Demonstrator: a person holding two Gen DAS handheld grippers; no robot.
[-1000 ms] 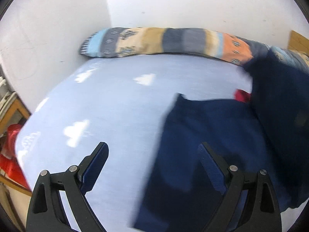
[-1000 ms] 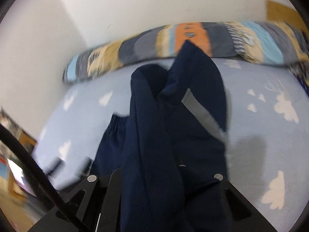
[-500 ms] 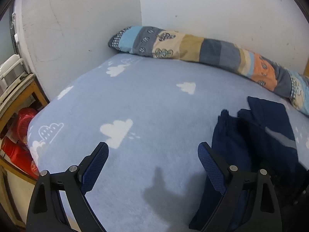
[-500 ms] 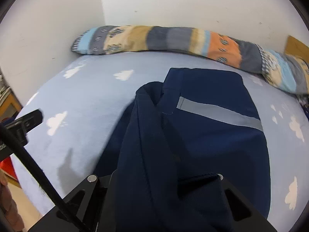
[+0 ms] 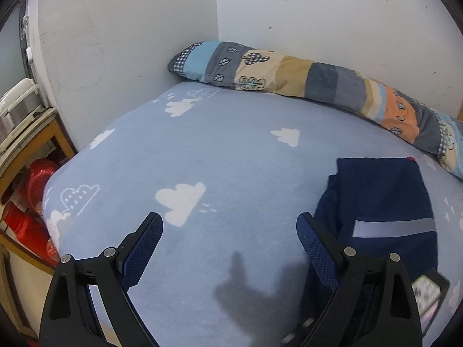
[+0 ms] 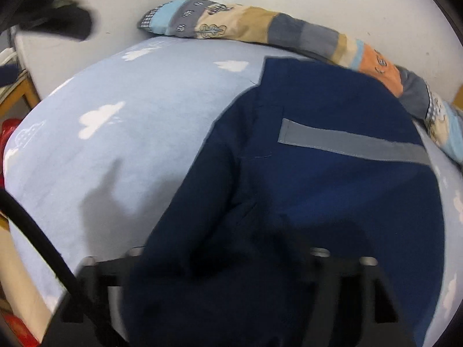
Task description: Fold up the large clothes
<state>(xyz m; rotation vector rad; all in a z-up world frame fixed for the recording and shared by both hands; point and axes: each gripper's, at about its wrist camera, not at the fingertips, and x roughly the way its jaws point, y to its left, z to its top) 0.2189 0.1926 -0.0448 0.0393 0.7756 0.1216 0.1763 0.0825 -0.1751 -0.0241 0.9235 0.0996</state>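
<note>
My left tongs (image 5: 230,232) hang released over bare bed (image 5: 231,156). My right tongs (image 6: 225,271) are opening, their tips hidden under the navy garment (image 6: 332,188) draped across them; it spreads toward one o'clock, reaching the pillow (image 6: 303,33).

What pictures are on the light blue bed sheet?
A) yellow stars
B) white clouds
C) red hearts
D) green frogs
B: the light blue bed sheet is dotted with white cloud shapes, some with little raindrops beside them, seen in both wrist views.
</note>
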